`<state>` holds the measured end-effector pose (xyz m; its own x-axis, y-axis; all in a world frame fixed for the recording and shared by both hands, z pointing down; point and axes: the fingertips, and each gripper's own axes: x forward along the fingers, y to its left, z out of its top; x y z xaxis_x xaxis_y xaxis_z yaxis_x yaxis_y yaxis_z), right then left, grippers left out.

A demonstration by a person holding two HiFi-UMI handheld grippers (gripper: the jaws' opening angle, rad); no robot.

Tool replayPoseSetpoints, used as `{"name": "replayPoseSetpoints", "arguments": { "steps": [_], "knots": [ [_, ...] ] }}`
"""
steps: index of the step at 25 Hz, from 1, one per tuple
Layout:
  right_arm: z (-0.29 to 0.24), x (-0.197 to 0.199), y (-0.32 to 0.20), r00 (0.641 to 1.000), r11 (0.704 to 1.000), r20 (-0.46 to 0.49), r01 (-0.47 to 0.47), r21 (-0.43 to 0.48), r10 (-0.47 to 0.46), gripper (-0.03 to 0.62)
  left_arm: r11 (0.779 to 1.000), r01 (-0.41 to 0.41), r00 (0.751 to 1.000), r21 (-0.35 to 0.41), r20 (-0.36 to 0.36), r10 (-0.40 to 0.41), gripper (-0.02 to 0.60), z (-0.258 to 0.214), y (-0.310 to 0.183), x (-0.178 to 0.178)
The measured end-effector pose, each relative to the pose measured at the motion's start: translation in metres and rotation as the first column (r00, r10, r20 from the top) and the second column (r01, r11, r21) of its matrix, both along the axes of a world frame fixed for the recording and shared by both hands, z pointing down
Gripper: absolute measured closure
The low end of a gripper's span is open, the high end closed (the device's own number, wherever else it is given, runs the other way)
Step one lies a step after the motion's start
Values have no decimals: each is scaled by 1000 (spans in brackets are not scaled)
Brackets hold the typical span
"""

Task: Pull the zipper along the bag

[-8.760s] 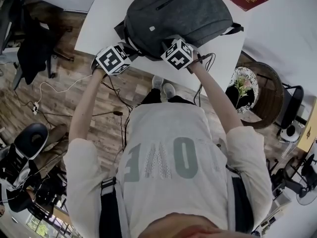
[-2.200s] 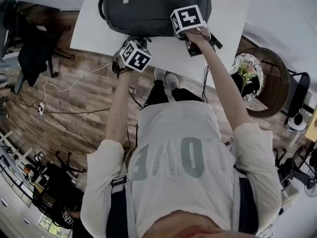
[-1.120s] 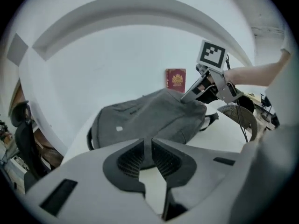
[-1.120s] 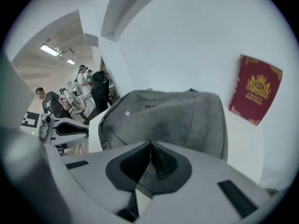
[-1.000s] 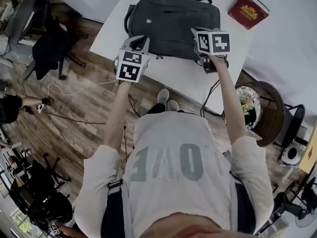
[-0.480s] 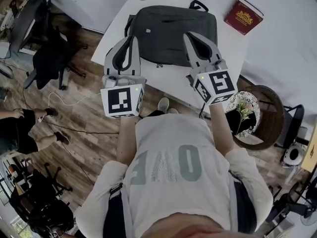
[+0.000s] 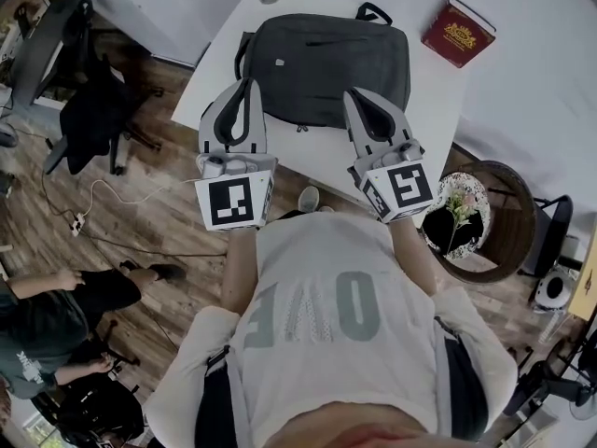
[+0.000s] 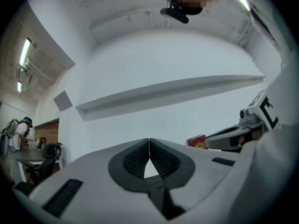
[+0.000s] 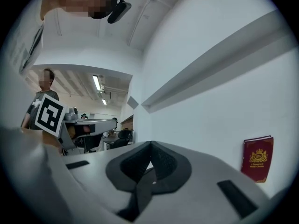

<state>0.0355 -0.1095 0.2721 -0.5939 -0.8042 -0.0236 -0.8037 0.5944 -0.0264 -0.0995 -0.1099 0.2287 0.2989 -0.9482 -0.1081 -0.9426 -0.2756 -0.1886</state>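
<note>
Head view: left hand-held gripper (image 7: 246, 84), right hand-held gripper (image 7: 354, 95) pressed together, empty; book (image 7: 457, 32) title unreadable.

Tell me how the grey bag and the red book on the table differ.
The bag is dark grey; the book is red with a gold emblem. The bag is far larger than the book. The bag has a carry handle; the book has none. Both lie flat on the white table, apart.
</note>
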Motion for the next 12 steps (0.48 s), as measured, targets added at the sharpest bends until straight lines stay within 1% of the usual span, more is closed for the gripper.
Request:
{"name": "replayPoseSetpoints", "arguments": {
  "steps": [8,10,12],
  "knots": [
    [-5,-5,-7,1000,1000,-3,-6,14,6,569,1000,-17,1000,9,-13,17,554,-2,-10,-4],
    [-3,-4,-7,1000,1000,-2,-10,6,10,569,999,-35,999,29,-25,36,554,-4,-10,-2],
    [0,-2,-7,1000,1000,1,-16,-7,16,569,998,-48,999,49,-15,48,554,-5,-9,0]
  ]
}}
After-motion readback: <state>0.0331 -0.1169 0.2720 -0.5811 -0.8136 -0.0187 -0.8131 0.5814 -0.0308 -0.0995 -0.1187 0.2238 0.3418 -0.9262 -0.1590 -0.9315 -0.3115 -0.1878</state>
